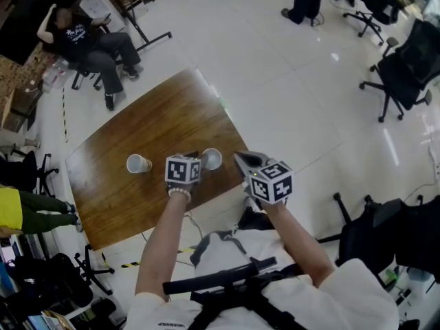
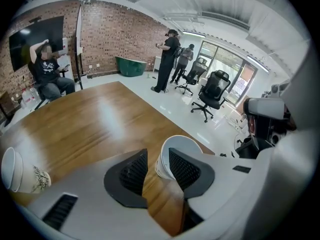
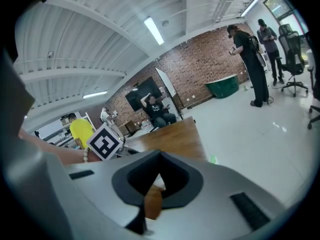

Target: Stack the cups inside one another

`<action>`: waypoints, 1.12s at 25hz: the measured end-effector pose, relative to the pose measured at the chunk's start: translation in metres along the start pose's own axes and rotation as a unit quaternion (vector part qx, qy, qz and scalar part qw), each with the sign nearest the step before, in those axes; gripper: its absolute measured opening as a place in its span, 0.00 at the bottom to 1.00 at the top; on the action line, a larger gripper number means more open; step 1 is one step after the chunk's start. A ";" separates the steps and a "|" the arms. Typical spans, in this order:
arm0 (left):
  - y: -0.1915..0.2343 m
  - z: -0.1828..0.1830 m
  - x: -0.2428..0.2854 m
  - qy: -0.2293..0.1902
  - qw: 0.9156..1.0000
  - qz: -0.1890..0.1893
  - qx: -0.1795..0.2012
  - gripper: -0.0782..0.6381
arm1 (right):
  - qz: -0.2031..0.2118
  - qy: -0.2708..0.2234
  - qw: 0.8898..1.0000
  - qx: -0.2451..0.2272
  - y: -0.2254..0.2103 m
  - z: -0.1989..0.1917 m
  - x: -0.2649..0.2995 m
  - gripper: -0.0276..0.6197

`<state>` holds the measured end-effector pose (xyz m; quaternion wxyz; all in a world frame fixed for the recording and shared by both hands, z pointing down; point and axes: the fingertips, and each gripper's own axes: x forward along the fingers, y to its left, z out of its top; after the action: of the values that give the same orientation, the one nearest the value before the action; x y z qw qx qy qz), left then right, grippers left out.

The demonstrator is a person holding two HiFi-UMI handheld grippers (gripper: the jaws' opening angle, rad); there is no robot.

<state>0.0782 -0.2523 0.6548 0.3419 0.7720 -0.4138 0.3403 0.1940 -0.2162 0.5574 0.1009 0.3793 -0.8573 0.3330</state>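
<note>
Two white paper cups lie on their sides on the brown wooden table (image 1: 137,126). One cup (image 1: 138,163) rests at the left; in the left gripper view this cup (image 2: 20,171) shows a small plant print. The other cup (image 1: 212,158) lies near the table's right edge. My left gripper (image 1: 192,157) is right beside it. In its own view the left gripper (image 2: 157,159) is open around the lower part of that cup (image 2: 177,146); wood shows between the left pad and the cup, and the right finger (image 2: 187,171) covers its side. My right gripper (image 1: 239,158) hovers just off the table's edge, shut and empty.
A person sits on a chair (image 1: 89,47) beyond the table's far corner. Black office chairs (image 1: 405,67) stand on the white floor at the right, and two people (image 2: 172,59) stand further off. The table edge runs just right of the nearer cup.
</note>
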 end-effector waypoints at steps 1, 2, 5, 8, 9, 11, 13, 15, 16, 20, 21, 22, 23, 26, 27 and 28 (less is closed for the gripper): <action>-0.001 0.000 0.001 0.002 1.000 0.000 0.002 0.30 | 0.000 0.000 1.000 0.001 -0.001 0.000 0.000 0.05; -0.001 0.000 0.002 0.005 1.000 0.000 0.005 0.30 | 0.000 0.001 1.000 0.002 -0.003 0.000 0.001 0.05; -0.002 0.001 0.002 0.011 1.000 0.002 0.022 0.24 | 0.001 0.001 1.000 0.005 -0.004 0.002 0.004 0.05; -0.002 0.002 0.004 0.014 0.999 0.005 0.032 0.22 | 0.003 0.002 1.000 0.007 -0.008 0.003 0.006 0.05; -0.003 0.003 0.005 0.014 0.999 0.004 0.032 0.20 | 0.003 0.003 1.000 0.007 -0.009 0.003 0.006 0.05; -0.003 0.003 0.007 0.016 0.999 0.002 0.031 0.20 | 0.004 0.003 1.000 0.007 -0.011 0.003 0.007 0.05; -0.004 0.002 0.008 0.018 0.999 0.002 0.032 0.18 | 0.004 0.001 1.000 0.008 -0.012 0.003 0.007 0.05; -0.003 0.001 0.008 0.018 0.999 0.002 0.034 0.14 | 0.003 0.000 1.000 0.010 -0.013 0.003 0.006 0.05; -0.003 0.001 0.008 0.019 0.999 0.002 0.034 0.13 | 0.002 -0.001 1.000 0.011 -0.013 0.003 0.006 0.05; -0.004 0.001 0.006 0.017 0.999 0.004 0.028 0.13 | 0.000 -0.001 1.000 0.011 -0.016 0.003 0.003 0.05; -0.004 0.003 0.005 0.015 1.000 0.005 0.026 0.13 | 0.001 -0.001 1.000 0.011 -0.017 0.003 0.003 0.05; -0.004 0.004 0.004 0.011 1.000 0.006 0.024 0.13 | 0.002 -0.001 1.000 0.010 -0.017 0.003 0.002 0.05; -0.003 0.005 0.002 0.006 1.000 0.007 0.020 0.13 | 0.003 0.000 1.000 0.009 -0.017 0.003 0.002 0.05; 0.002 0.009 -0.009 -0.011 1.000 0.016 0.006 0.13 | 0.010 0.002 1.000 0.005 -0.012 0.001 0.004 0.05; 0.005 0.011 -0.014 -0.018 1.000 0.020 0.000 0.13 | 0.014 0.002 1.000 0.003 -0.010 0.002 0.005 0.05; 0.009 0.012 -0.020 -0.025 0.999 0.024 -0.007 0.13 | 0.017 0.003 1.000 0.000 -0.007 0.002 0.007 0.05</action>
<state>0.0651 -0.2578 0.6342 0.3285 0.7676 -0.4434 0.3259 0.1948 -0.2251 0.5621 0.0978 0.3633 -0.8633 0.3364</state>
